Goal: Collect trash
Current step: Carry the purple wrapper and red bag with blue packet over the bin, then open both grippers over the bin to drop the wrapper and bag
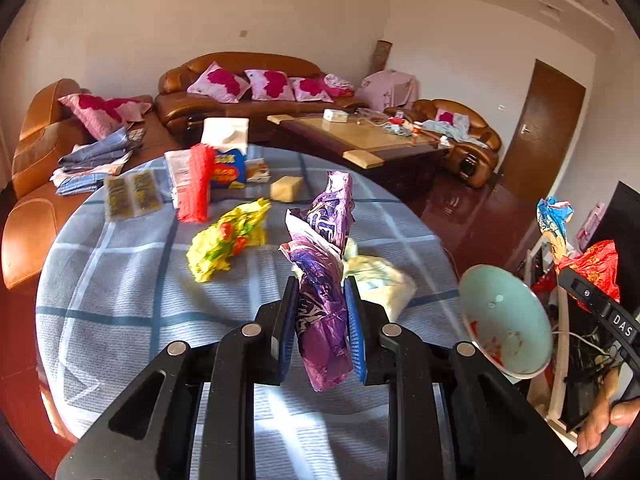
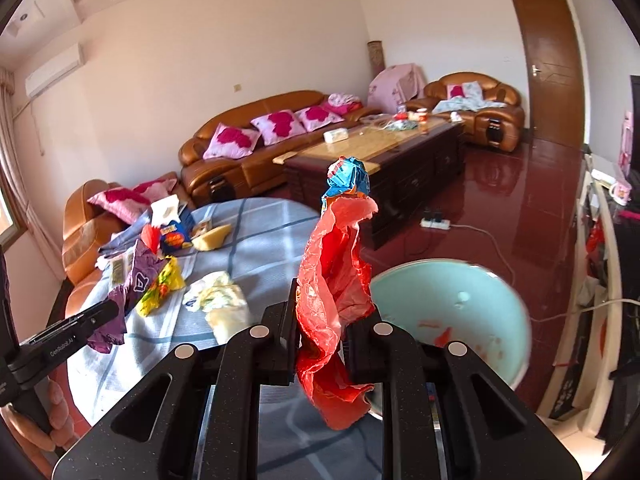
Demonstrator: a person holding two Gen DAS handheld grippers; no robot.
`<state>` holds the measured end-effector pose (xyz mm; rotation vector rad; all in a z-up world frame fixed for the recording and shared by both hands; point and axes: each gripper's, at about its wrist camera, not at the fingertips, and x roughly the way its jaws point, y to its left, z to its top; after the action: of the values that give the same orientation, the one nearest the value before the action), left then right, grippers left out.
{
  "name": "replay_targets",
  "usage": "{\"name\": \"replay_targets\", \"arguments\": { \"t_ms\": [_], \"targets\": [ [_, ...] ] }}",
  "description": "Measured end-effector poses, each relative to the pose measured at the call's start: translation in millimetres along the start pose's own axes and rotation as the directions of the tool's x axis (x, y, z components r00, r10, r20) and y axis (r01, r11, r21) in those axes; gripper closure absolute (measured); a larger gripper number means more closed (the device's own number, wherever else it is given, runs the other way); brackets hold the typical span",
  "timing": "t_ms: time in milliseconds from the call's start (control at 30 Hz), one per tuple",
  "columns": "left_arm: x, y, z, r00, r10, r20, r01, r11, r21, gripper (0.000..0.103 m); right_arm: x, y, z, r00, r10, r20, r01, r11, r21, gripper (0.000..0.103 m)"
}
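Note:
My left gripper (image 1: 322, 292) is shut on a crumpled purple wrapper (image 1: 324, 264) and holds it above the round table (image 1: 120, 304). My right gripper (image 2: 320, 316) is shut on a red wrapper (image 2: 336, 280) with a blue crumpled top, held above the table's right side. The red wrapper also shows in the left wrist view (image 1: 592, 264), the purple one in the right wrist view (image 2: 132, 284). A yellow-green wrapper (image 1: 228, 240) and a pale yellow-white wrapper (image 1: 380, 280) lie on the blue checked cloth.
A pale green bowl (image 2: 452, 312) with red smears sits at the table's right edge, beside my right gripper. At the far side of the table are a red mesh sleeve (image 1: 196, 184), a blue snack bag (image 1: 228, 170), seed packets (image 1: 132, 196) and a tissue box (image 1: 224, 134). Sofas and a coffee table (image 1: 360, 136) stand beyond.

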<state>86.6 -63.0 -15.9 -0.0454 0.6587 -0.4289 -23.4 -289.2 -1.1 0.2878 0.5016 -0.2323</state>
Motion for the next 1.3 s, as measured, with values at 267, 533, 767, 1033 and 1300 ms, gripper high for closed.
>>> {"name": "replay_targets", "arguments": {
  "t_ms": [267, 533, 767, 1033, 1300],
  "targets": [
    [1, -77, 4, 0.996, -0.085, -0.007, 0.085, 0.99, 0.113, 0.08, -20, -42, 2, 0.998, -0.053, 0.044, 0.051, 0.997, 0.052, 0.085],
    [16, -154, -1, 0.991, -0.134, -0.028, 0.137, 0.963, 0.234, 0.08, -13, -85, -6, 0.993, -0.118, 0.024, 0.114, 0.987, 0.113, 0.085],
    [46, -207, -15, 0.981, -0.17, -0.092, 0.189, 0.94, 0.282, 0.08, 4, -118, -21, 0.987, -0.158, -0.036, 0.161, 0.974, 0.159, 0.085],
    [80, -236, -31, 0.971, -0.174, -0.165, 0.218, 0.929, 0.301, 0.08, 29, -139, -39, 0.983, -0.141, -0.119, 0.164, 0.964, 0.209, 0.085],
    [100, -234, -40, 0.965, -0.154, -0.213, 0.211, 0.936, 0.281, 0.078, 44, -144, -48, 0.984, -0.074, -0.165, 0.115, 0.96, 0.256, 0.08]
  ]
}}
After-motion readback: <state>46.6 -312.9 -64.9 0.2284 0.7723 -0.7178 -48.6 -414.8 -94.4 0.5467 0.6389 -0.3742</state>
